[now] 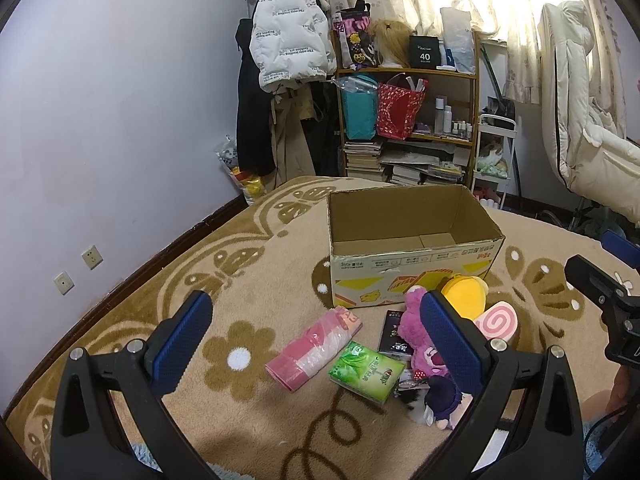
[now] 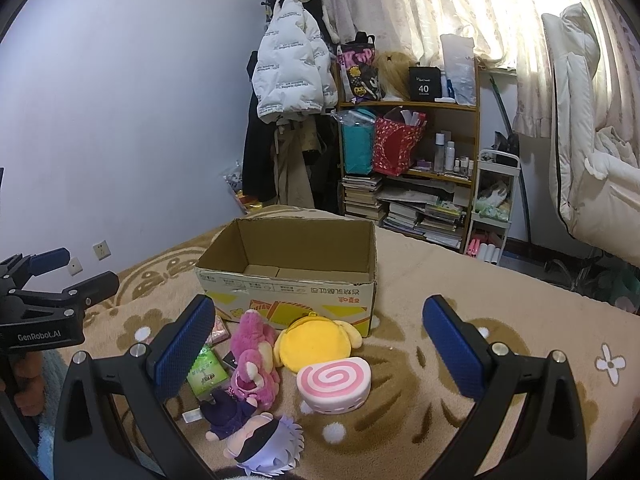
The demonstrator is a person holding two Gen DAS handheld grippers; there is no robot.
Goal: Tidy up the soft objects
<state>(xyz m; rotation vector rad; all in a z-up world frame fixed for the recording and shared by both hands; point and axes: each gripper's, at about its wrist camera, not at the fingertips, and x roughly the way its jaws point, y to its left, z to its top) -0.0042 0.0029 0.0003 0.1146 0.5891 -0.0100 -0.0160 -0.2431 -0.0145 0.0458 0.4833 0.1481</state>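
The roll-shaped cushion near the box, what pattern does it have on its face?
A pink and white spiral on the roll-shaped cushion, clearest in the right wrist view.

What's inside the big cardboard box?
The cardboard box looks empty: only its bare bottom flaps show. The near wall hides the front strip of its floor, so a small thing there would not show.

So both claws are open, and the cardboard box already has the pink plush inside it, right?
Not quite. Both claws are open, but the box holds nothing: the right wrist view shows its bare bottom. The pink plush lies on the rug in front of it.
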